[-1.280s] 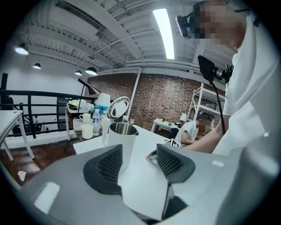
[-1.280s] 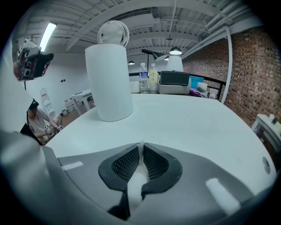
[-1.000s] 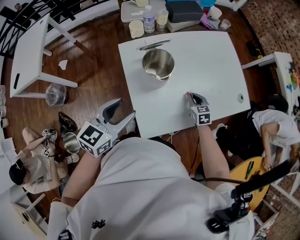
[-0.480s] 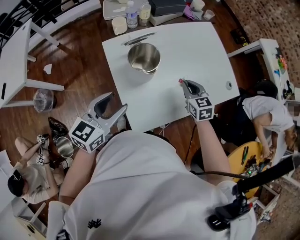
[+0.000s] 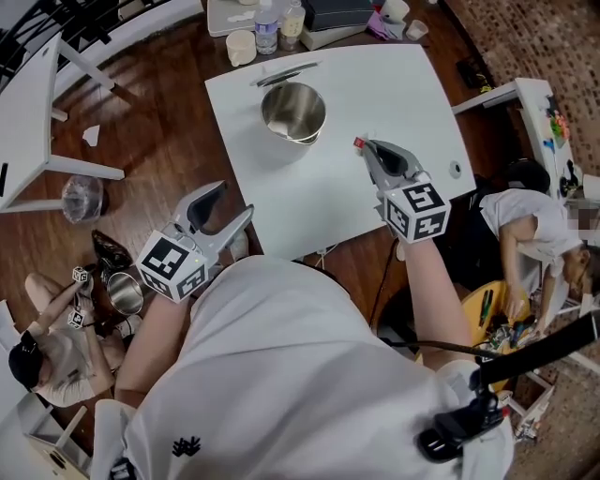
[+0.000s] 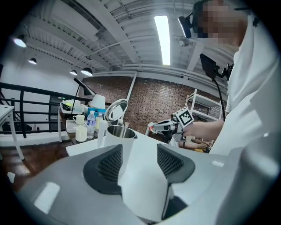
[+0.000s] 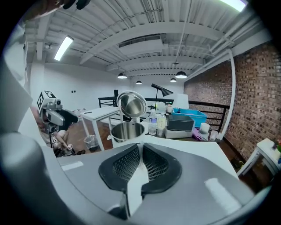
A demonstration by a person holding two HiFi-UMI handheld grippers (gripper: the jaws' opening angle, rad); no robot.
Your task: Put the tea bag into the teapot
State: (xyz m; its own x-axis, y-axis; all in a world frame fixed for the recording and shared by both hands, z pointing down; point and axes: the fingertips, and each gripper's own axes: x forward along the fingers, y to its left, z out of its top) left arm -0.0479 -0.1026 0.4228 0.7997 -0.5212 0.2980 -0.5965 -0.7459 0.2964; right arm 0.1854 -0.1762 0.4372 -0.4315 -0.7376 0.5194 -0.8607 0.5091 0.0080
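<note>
The steel teapot (image 5: 293,112) stands open at the far left of the white table (image 5: 412,94), its lid (image 5: 286,75) tipped back behind it. My right gripper (image 5: 362,146) hovers over the table, right of the pot and nearer me, shut on a small red piece, the tea bag (image 5: 358,143). The left gripper view shows that red bit (image 6: 151,128) at the right gripper's tip. In the right gripper view the jaws (image 7: 140,149) are together and the bag is hidden; the teapot (image 7: 127,130) lies ahead. My left gripper (image 5: 228,202) stays open and empty off the table's near left corner.
A tray (image 5: 225,19) with a mug (image 5: 242,46), a bottle (image 5: 267,36) and boxes sits beyond the table's far edge. A person (image 5: 56,319) sits on the floor at the left, another person (image 5: 530,225) at the right. A second white table (image 5: 37,103) stands far left.
My right gripper has risen off the table and moved a little toward the teapot, carrying the red piece. The left gripper has stayed open in about the same place.
</note>
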